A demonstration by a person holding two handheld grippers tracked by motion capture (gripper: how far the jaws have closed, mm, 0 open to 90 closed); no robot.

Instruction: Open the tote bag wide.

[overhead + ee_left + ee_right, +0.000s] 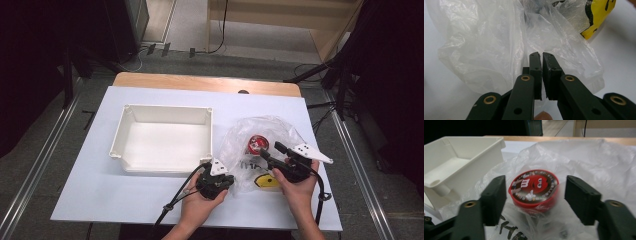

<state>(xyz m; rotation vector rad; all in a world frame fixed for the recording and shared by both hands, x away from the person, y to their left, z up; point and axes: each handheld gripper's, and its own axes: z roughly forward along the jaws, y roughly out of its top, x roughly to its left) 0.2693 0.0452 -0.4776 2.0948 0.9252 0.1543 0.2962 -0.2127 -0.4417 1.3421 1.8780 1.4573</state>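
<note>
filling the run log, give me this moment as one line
left gripper: shut on bag | right gripper: open, jaws either side of red tub in bag | bin: empty

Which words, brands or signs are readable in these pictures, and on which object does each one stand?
"m": white letter on the lid of the red tub, beside a cartoon face.
Ring of small print around that lid: too blurred to read.
Black lettering on the clear plastic bag: cut off, unreadable.
Black marks on the yellow patch: unreadable.
</note>
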